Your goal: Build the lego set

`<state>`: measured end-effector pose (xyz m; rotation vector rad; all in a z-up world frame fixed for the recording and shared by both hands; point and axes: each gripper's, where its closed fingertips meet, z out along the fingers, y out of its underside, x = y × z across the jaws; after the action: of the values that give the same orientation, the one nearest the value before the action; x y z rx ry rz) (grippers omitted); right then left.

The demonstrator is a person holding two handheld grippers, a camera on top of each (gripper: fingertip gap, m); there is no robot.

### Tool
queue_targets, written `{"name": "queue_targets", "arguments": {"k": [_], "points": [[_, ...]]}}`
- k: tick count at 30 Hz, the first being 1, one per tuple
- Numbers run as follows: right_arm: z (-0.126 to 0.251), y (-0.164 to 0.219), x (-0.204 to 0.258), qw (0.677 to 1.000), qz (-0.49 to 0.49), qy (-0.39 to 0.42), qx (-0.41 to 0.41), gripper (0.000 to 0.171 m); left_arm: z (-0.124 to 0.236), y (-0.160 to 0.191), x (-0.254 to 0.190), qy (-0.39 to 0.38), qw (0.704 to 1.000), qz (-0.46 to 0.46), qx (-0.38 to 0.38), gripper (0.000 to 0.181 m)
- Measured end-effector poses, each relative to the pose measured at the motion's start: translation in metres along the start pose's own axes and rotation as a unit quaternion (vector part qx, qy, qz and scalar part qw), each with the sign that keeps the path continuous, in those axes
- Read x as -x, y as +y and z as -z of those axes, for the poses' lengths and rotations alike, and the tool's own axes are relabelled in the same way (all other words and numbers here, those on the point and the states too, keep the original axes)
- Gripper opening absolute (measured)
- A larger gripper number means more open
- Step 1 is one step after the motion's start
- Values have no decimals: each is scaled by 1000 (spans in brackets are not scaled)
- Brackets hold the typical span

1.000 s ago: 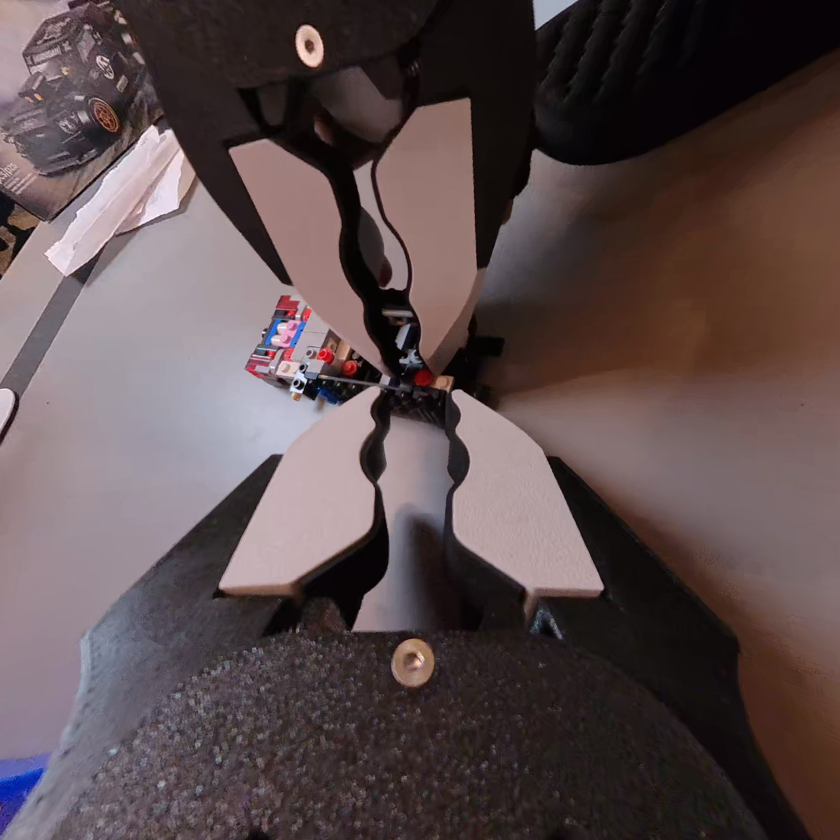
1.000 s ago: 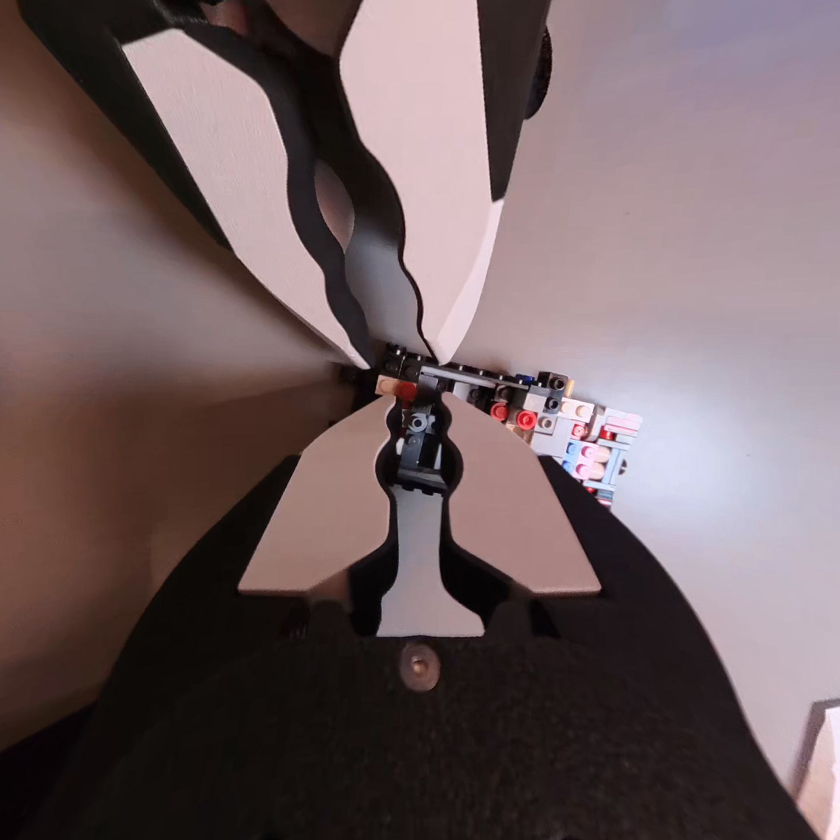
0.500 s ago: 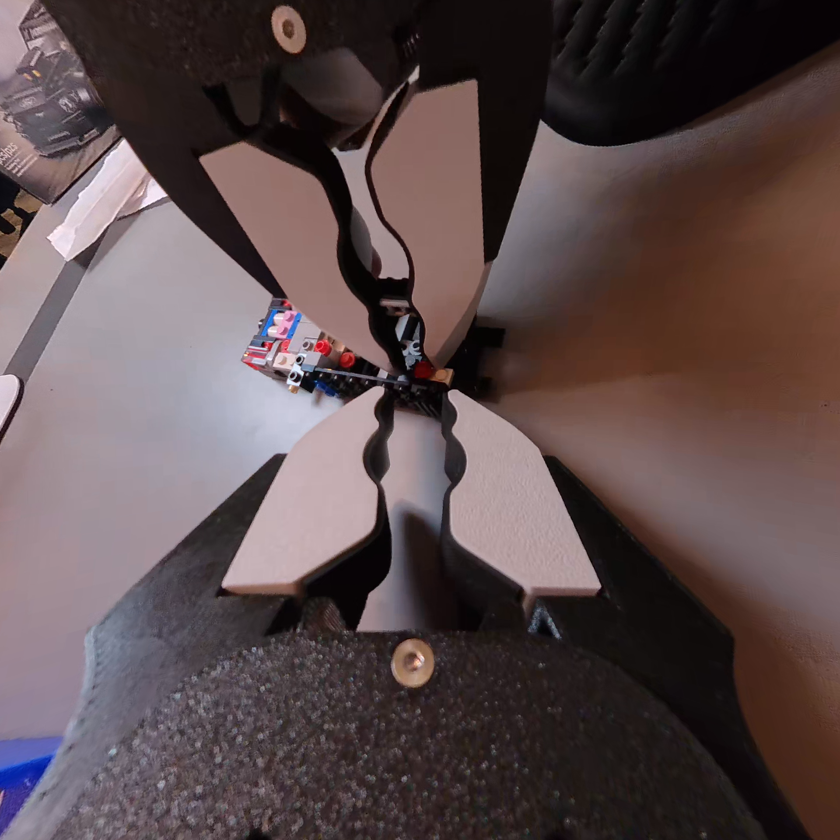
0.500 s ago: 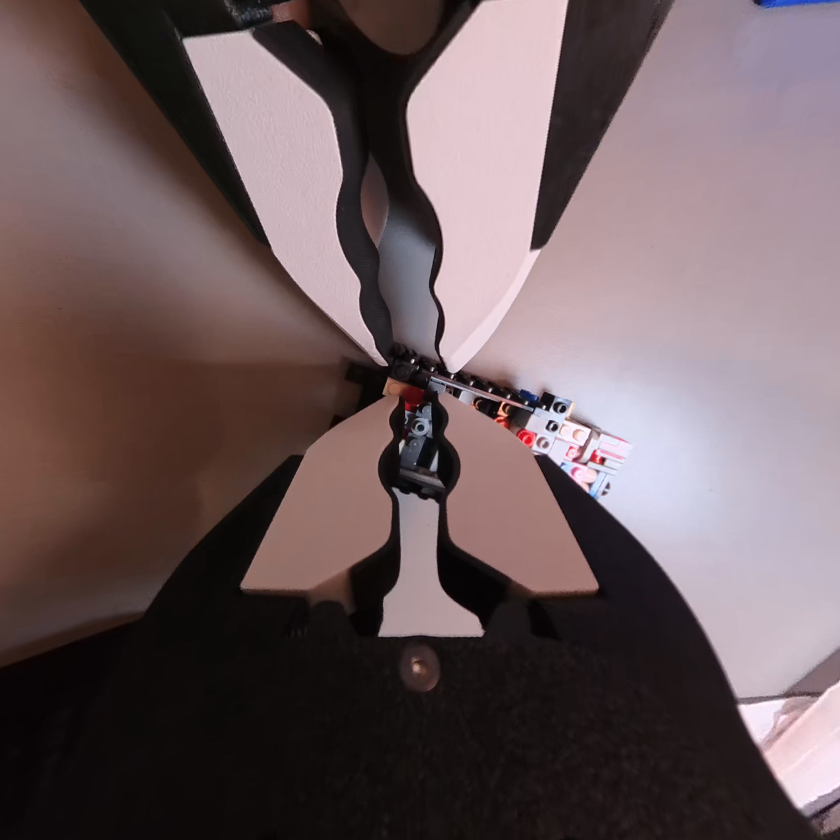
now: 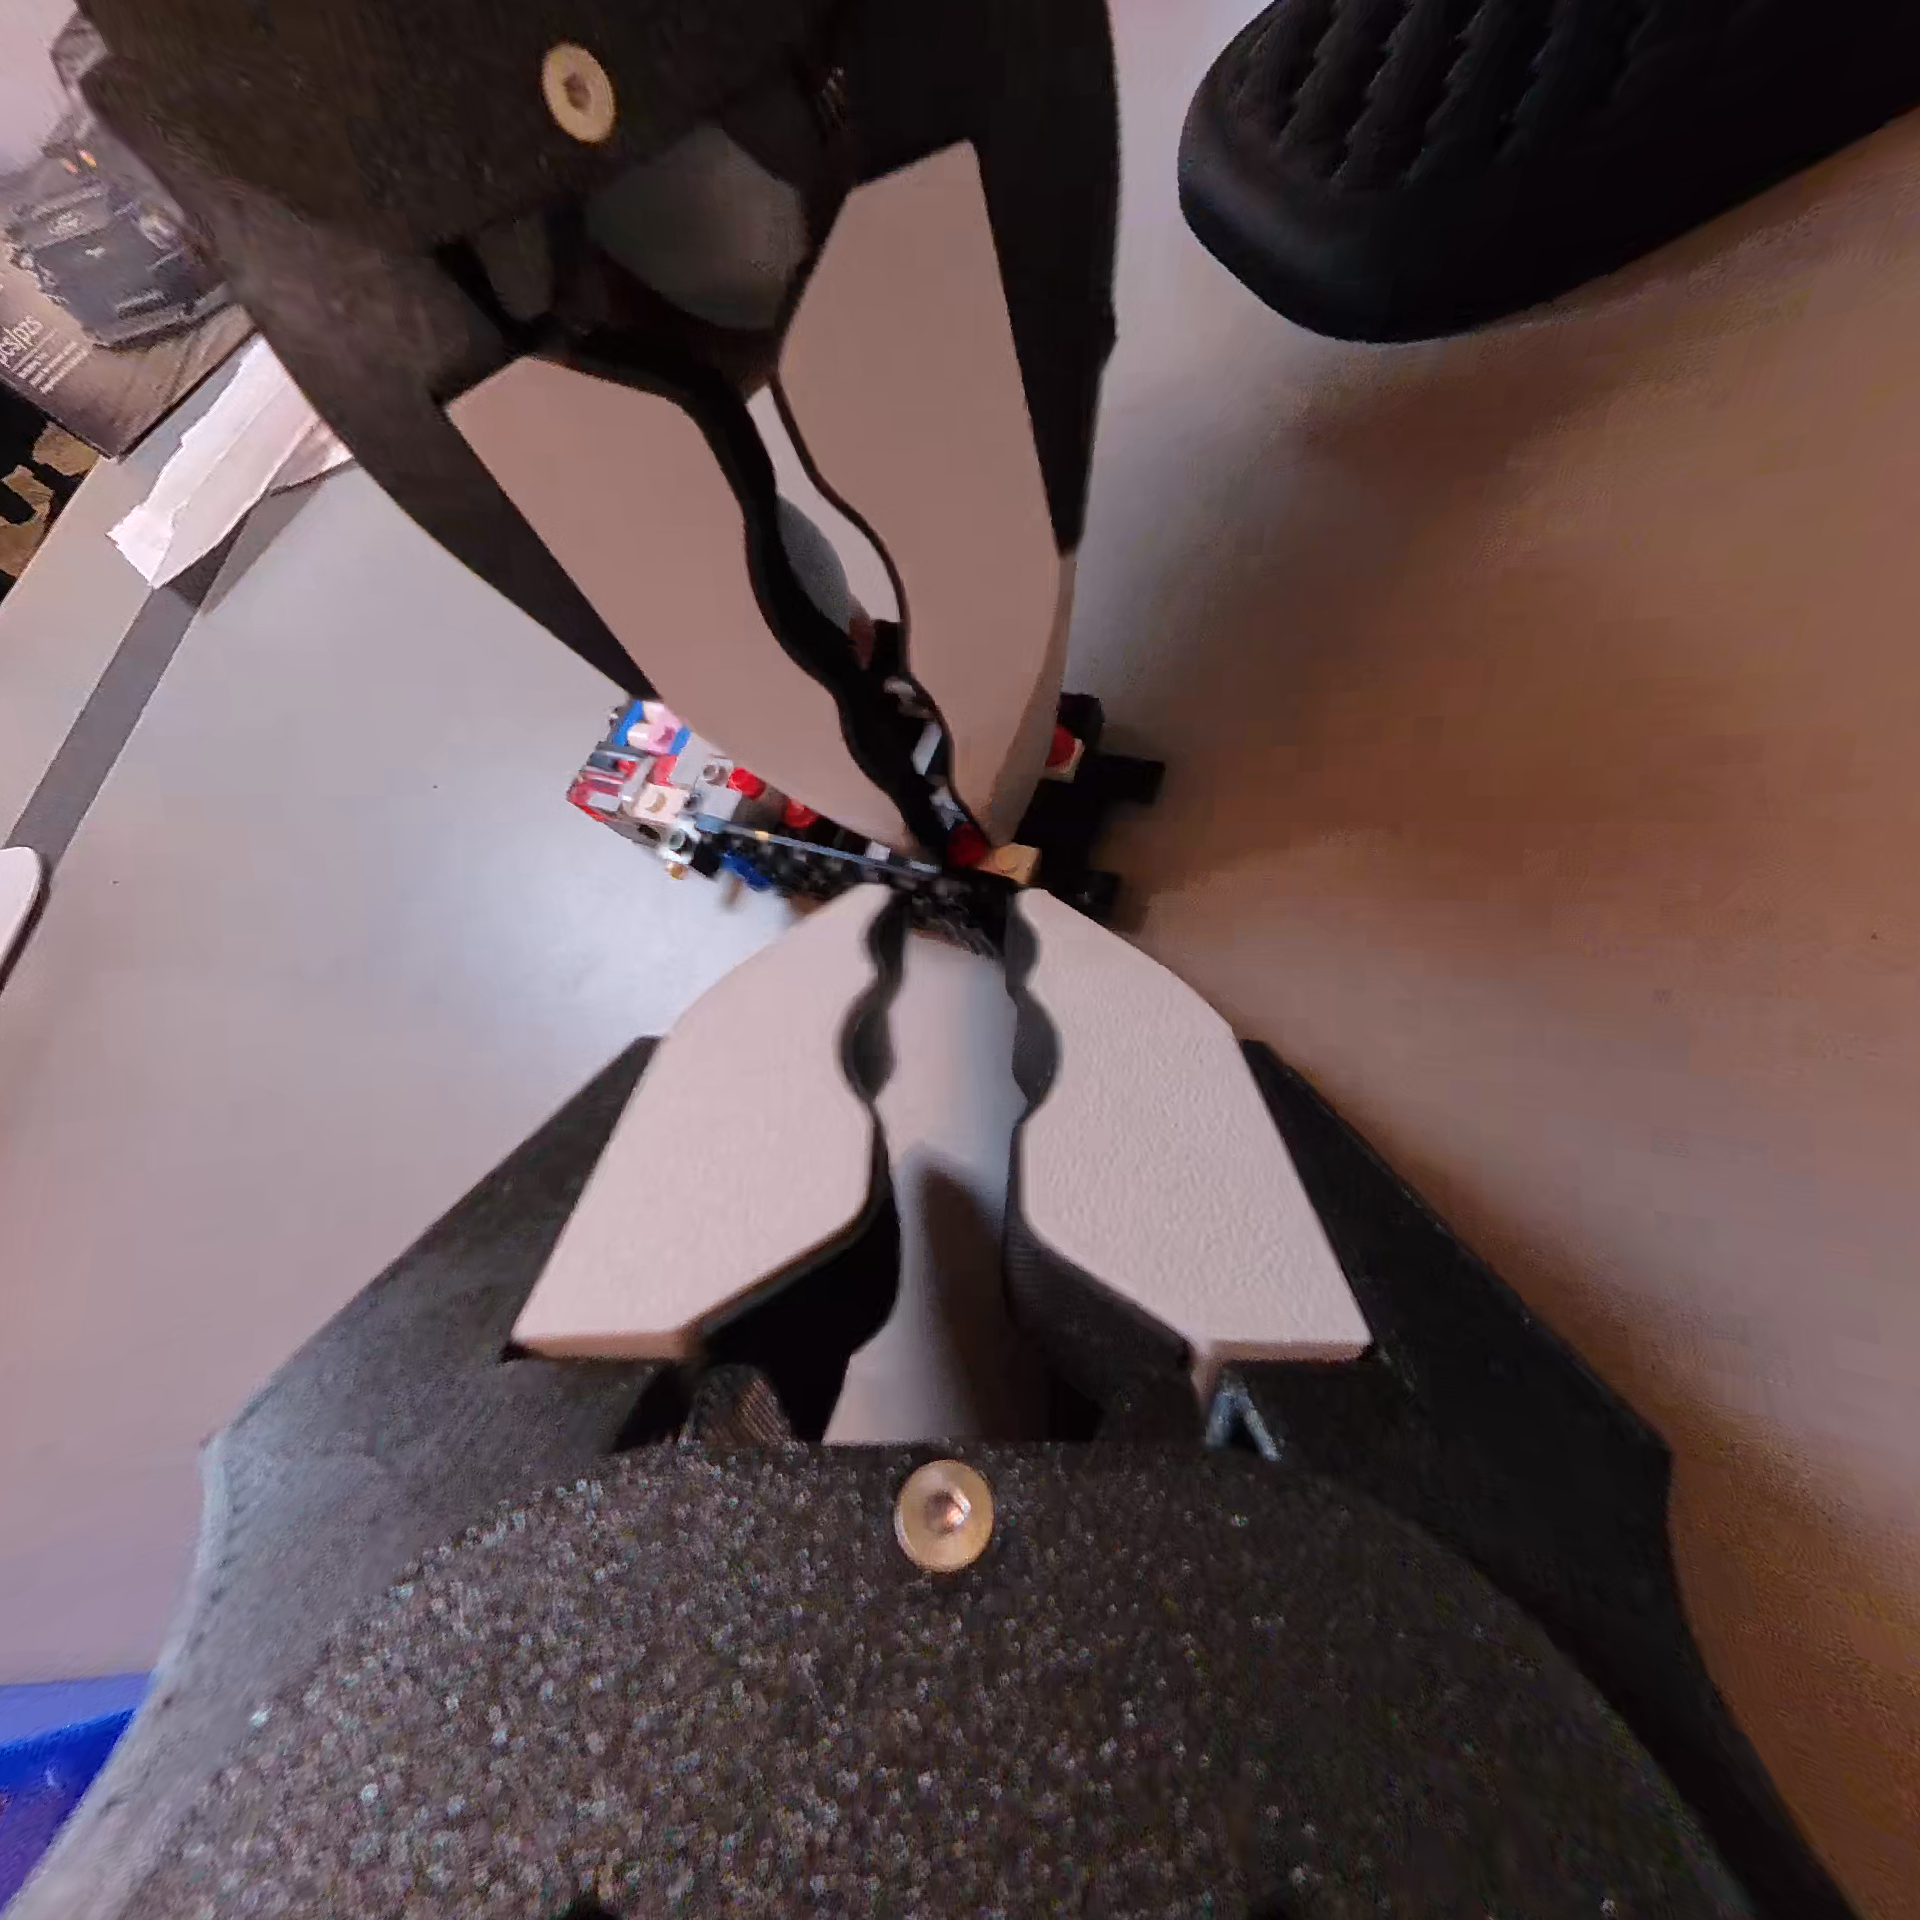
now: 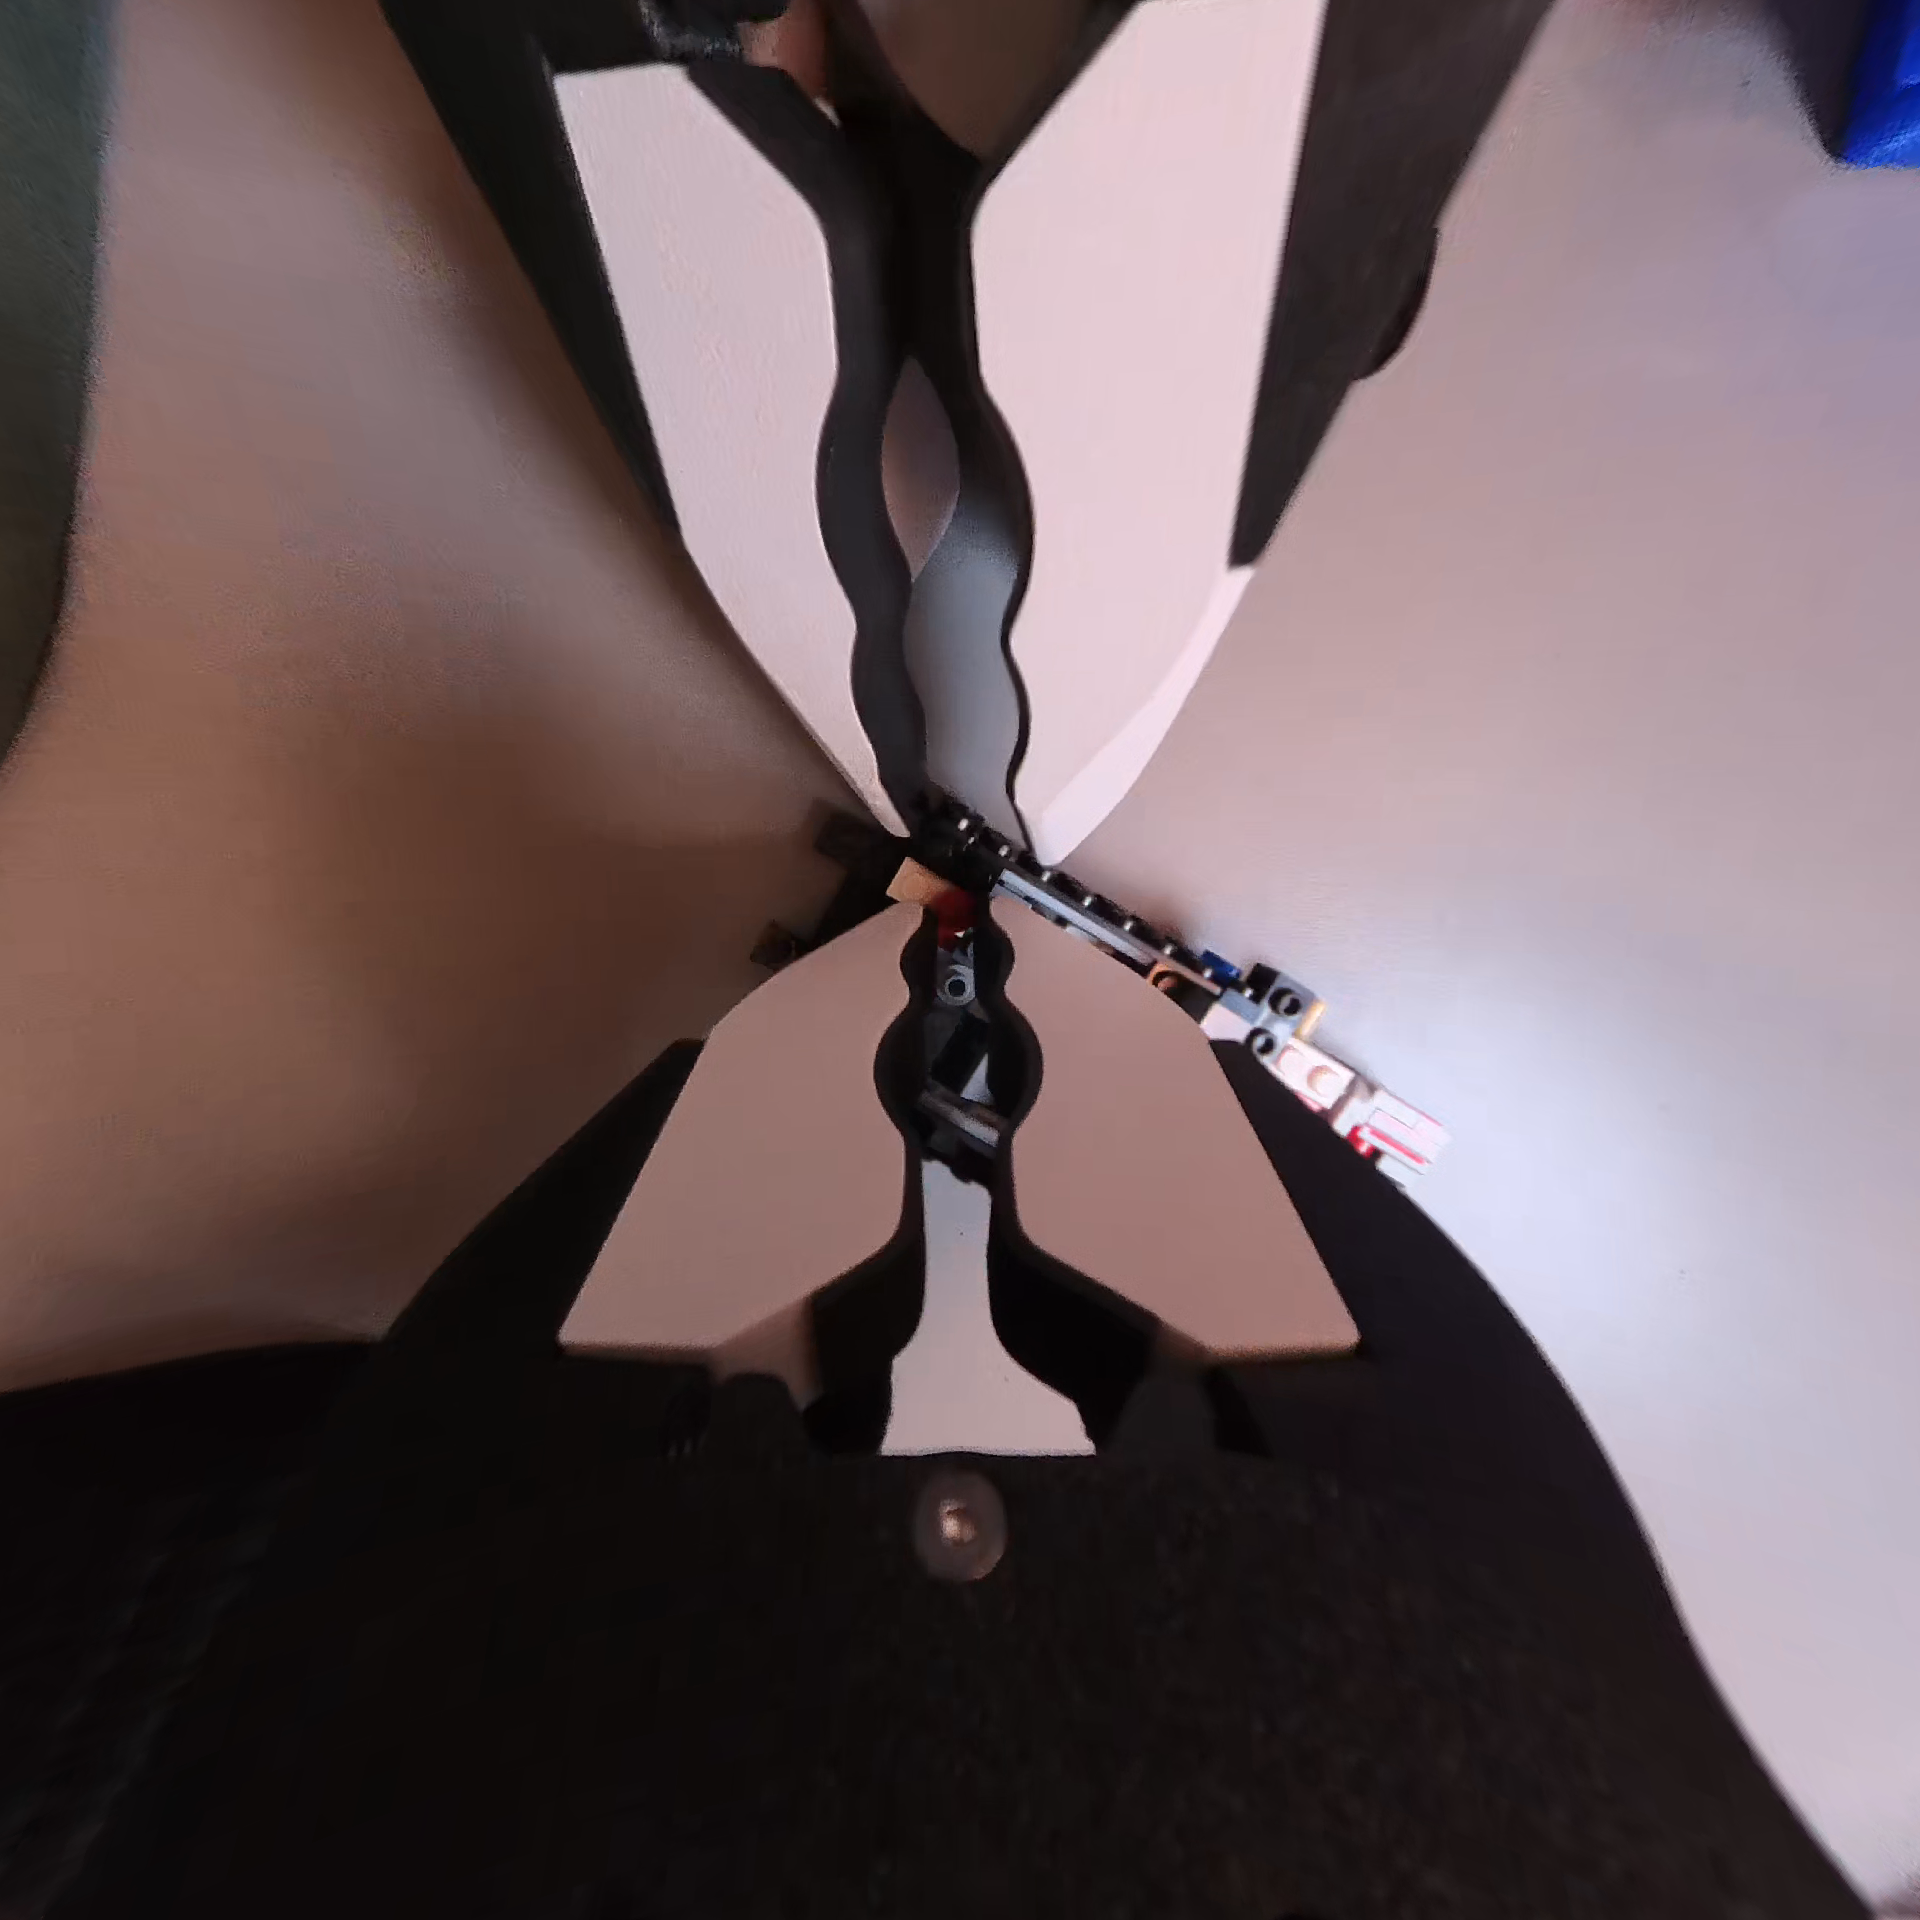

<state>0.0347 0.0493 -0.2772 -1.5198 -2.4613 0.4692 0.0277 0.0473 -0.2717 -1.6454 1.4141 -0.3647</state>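
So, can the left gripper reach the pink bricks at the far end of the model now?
Probably not now: the left gripper grips the model's near end, and the pink bricks lie off to its side.

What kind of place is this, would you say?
Probably an office or hobby desk: a smooth grey table, a black mesh chair part at its edge, and a lego set box with paper beside it.

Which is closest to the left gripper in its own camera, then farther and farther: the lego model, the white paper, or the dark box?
1. lego model: right at the left gripper's fingers.
2. white paper: far off, upper left.
3. dark box: just behind the paper, top-left corner.
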Motion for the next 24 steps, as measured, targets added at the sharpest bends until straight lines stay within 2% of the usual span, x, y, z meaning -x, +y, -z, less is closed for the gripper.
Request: {"name": "queue_targets", "arguments": {"k": [2,4,10,19,24], "points": [[3,-3,0,999,-18,-8,-43,6,0,2,-1,4,1000,1,6,11],[9,-12,3,996,-27,-18,-85,6,-1,3,1,-6,1000,-1,8,11],[13,-12,0,994,-32,-6,-101,6,2,1,4,8,1000,28,-3,13],[64,-12,-14,970,-100,53,-214,6,8,-3,4,14,999,27,-25,18],[63,-25,6,959,-100,97,-248,7,23,-16,0,41,996,25,-69,20]]}}
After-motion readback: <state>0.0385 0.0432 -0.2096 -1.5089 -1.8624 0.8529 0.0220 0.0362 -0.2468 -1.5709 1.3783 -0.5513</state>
